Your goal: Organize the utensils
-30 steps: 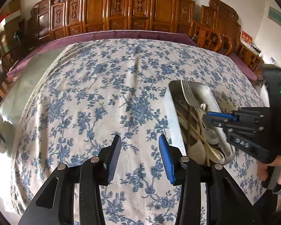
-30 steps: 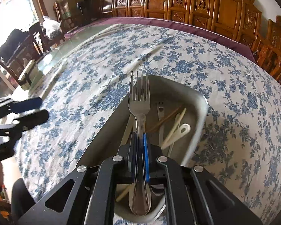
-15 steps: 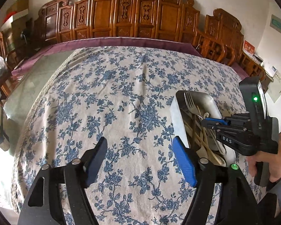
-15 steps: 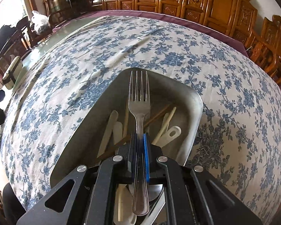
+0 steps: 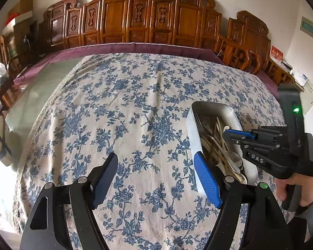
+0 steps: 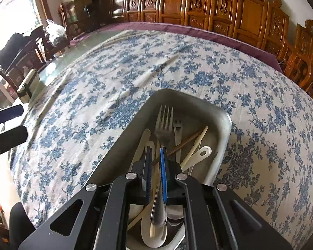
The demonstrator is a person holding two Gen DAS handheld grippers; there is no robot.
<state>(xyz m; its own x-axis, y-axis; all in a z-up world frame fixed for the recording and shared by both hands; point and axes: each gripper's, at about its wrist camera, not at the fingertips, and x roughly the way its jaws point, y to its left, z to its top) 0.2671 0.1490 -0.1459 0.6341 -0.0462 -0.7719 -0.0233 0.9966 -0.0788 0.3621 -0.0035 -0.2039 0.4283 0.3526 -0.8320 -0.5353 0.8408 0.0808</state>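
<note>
While my right gripper stays clamped on fork inside metal tray, left gripper jaws, just opened, stand apart over tablecloth, nothing between.

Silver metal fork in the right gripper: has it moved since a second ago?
Yes. The silver metal fork has sunk into the grey metal tray; its tines now lie below the tray's far rim.

Daylight, bright. Source is a window at far left, blown out white in the right wrist view. Glare washes the table's bare left edge in both views. Shadows soft. Strong fisheye bend; chairs curve, corners go black. Cloth slightly smeared; near gripper parts soft.
</note>
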